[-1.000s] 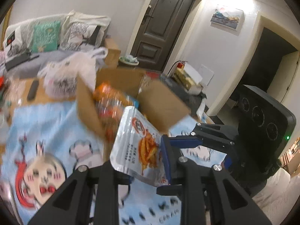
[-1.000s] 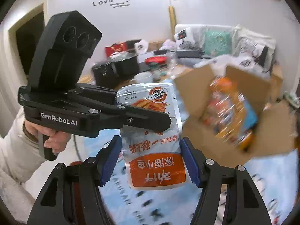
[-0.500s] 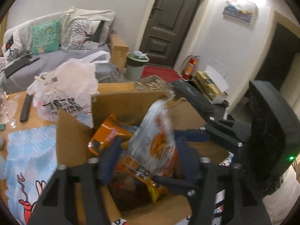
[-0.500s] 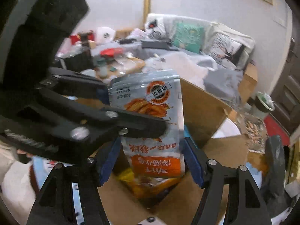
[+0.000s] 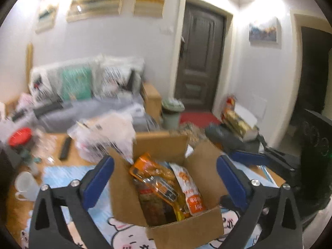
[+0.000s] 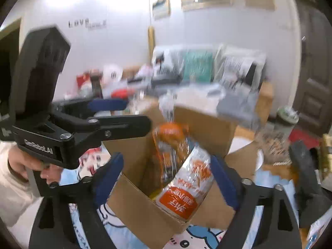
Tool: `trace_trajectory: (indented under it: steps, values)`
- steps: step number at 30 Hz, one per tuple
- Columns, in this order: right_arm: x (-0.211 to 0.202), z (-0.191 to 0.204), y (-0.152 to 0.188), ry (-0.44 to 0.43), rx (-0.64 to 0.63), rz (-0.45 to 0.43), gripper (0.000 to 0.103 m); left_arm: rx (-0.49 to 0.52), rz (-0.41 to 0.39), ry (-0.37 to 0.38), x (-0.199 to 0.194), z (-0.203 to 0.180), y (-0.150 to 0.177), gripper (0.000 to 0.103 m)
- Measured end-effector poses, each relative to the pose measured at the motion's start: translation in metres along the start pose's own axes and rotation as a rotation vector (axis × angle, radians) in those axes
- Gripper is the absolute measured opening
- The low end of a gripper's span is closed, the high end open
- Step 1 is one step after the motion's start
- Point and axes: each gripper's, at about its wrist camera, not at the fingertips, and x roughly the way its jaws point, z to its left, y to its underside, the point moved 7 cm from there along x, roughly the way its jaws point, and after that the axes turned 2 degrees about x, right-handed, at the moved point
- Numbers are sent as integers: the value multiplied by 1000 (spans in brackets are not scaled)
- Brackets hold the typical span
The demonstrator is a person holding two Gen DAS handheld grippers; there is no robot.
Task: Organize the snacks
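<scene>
The left gripper (image 5: 165, 178) is seen with its jaws spread wide apart. Nothing is held between the blue pads (image 5: 97, 181), and the cardboard box (image 5: 184, 228) is framed in the gap without being touched. The right gripper (image 6: 166, 181) is also seen with its jaws wide apart and let go. No snack is squeezed by its blue pads (image 6: 108, 178).

The white and orange snack pouch (image 6: 186, 186) is found inside the box, leaning tilted against the other snacks, with its orange end up at the box rim in the right wrist view. In the left wrist view the same pouch (image 5: 189, 188) is seen on the right side of the box, beside a clear orange snack bag (image 5: 154, 178). Big white letters are printed on the orange band of the pouch (they are upside down and too blurred to be read).

The box is set on a blue cartoon cloth (image 5: 122, 234) on the tabletop (image 5: 18, 209). A white mug (image 5: 26, 185) is seen at the left, well apart from the box.

In the right wrist view the left gripper (image 6: 116, 114) is held by a hand (image 6: 31, 166), and "GenRobot.AI" is printed on its side. The word "Love" is painted on the far wall (image 6: 87, 23).
</scene>
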Motion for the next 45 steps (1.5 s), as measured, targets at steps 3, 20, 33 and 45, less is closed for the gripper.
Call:
trace_trajectory:
  steps: [3, 20, 33, 45]
  values:
    - [-36, 6, -4, 54, -1, -109, 88, 5, -82, -62, -33, -3, -2, 102]
    - [-111, 1, 31, 164, 64, -190, 103, -29, -81, -94, -69, -8, 35, 102]
    - [-119, 10, 32, 151, 52, -192, 103, -24, -71, -92, -69, -11, 36, 102]
    - [-123, 12, 29, 140, 55, -198, 103, -20, -74, -110, -72, -11, 37, 102]
